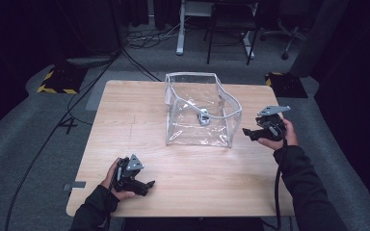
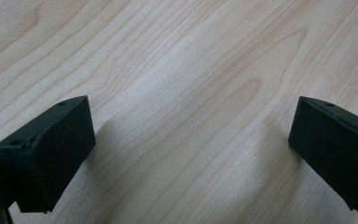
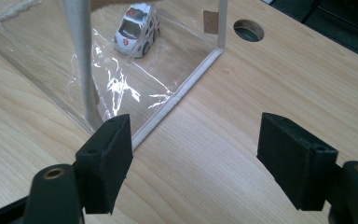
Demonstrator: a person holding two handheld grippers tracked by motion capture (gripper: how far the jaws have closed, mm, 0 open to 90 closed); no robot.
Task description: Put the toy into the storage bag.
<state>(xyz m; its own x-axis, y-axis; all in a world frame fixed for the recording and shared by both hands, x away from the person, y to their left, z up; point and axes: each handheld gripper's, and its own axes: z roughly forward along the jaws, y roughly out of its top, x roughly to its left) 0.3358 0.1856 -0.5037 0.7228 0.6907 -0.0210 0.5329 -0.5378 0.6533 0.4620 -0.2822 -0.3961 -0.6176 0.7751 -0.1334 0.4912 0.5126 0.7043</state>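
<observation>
A clear plastic bag (image 1: 200, 113) with white edging stands open on the wooden table (image 1: 125, 120). Inside it lies a small white toy car (image 1: 204, 117), which the right gripper view shows as an ambulance-like car (image 3: 137, 29) behind the bag's clear wall (image 3: 135, 88). My right gripper (image 1: 248, 132) is open just right of the bag, its jaws wide apart and empty over bare wood near the bag's corner (image 3: 193, 140). My left gripper (image 1: 149, 184) rests open near the table's front left, low over bare wood (image 2: 191, 140).
A round cable hole (image 3: 248, 30) is in the table beyond the bag. Past the table's far edge stand a desk leg (image 1: 180, 29) and a chair (image 1: 231, 24) on grey carpet. Cables (image 1: 139, 38) run across the floor.
</observation>
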